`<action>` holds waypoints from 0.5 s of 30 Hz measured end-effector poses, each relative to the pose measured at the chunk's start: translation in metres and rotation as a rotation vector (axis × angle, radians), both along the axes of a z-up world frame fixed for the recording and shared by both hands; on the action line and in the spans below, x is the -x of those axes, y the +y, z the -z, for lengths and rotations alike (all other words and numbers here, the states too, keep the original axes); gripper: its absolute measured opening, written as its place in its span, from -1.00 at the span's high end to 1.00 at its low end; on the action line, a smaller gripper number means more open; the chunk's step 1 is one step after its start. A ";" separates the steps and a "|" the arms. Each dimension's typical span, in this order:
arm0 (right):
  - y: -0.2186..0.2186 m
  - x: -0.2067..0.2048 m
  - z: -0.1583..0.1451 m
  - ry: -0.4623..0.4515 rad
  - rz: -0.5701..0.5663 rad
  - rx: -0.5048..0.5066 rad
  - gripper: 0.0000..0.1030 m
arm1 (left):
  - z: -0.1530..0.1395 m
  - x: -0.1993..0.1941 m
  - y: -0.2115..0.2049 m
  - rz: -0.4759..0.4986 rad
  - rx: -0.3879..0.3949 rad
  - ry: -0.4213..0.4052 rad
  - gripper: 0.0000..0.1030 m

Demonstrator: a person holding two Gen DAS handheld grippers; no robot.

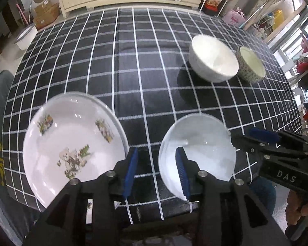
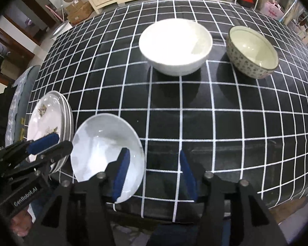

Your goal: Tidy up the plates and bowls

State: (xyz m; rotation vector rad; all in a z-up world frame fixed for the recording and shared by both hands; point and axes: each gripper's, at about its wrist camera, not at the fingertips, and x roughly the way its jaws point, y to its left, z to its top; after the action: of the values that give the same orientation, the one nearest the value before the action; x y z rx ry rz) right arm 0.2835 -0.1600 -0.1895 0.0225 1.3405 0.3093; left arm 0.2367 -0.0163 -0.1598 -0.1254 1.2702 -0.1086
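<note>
Left gripper, marked "CenRobot.AI", and right gripper, marked "DAS": jaws parted, empty, above shallow white dish.

wrist cams – steep downward, close | shared – checked table, bowls

Left gripper, right gripper: parted, empty, angled down.

A stack of white plates with teddy-bear prints lies left of the fingers, and a shallow plain white bowl sits just beside it. Farther ahead of the fingers stand a deep white bowl and a flower-patterned bowl, both upright, close together.
</note>
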 end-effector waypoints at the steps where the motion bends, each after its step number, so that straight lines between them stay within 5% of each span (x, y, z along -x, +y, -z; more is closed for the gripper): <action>1: -0.002 -0.003 -0.003 -0.003 0.001 -0.001 -0.09 | -0.003 -0.003 -0.001 0.005 -0.002 -0.005 0.30; 15: -0.024 -0.067 -0.049 -0.104 0.031 0.037 -0.12 | -0.047 -0.076 -0.021 0.050 -0.023 -0.085 0.22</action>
State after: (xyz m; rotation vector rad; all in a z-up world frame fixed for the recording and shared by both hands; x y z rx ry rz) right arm 0.3506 -0.1838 -0.1401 -0.0041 1.2412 0.2564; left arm 0.3129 -0.0370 -0.1127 -0.0687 1.1896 -0.1415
